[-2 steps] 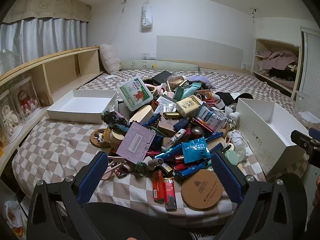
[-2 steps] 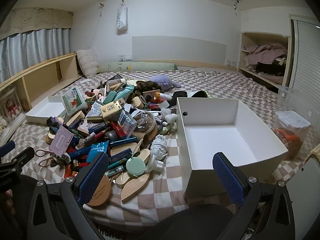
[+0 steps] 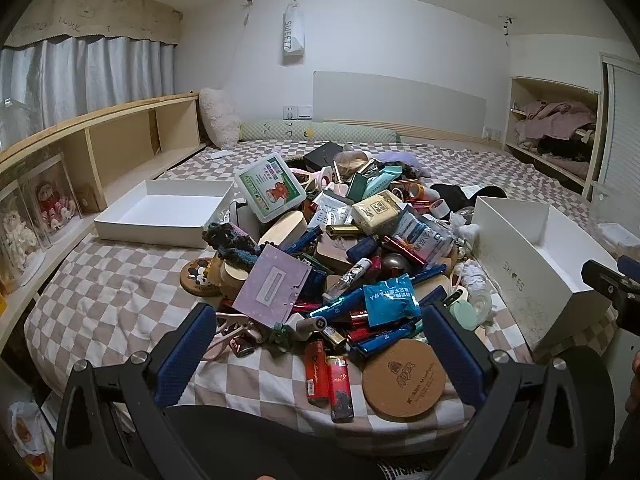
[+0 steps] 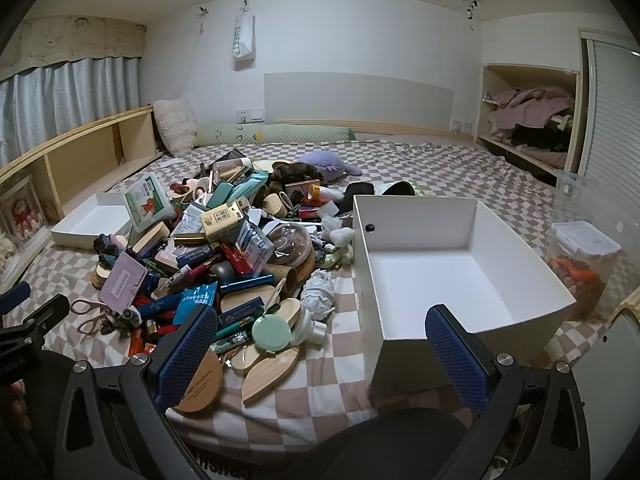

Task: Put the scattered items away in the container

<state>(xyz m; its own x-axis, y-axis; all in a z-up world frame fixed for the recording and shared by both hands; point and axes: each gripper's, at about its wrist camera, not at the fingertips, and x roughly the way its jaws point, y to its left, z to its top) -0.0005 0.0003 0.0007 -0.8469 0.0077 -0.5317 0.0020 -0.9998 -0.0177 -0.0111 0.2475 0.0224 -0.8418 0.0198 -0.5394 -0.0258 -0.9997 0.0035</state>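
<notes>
Dozens of scattered items (image 3: 344, 264) heap at frame centre; the white container (image 4: 460, 276) sits empty at right, ready. Left gripper (image 3: 320, 352) and right gripper (image 4: 320, 350) both gape wide, holding nothing, poised to choose.

Grey curtains (image 3: 88, 76) hang left; clothes (image 4: 528, 114) fill the right-hand alcove.

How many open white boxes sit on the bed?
2. A shallow white cardboard tray lies left of the clutter pile, near the wooden shelf; a deep white cardboard box stands right of it. None hidden, apparently.
</notes>
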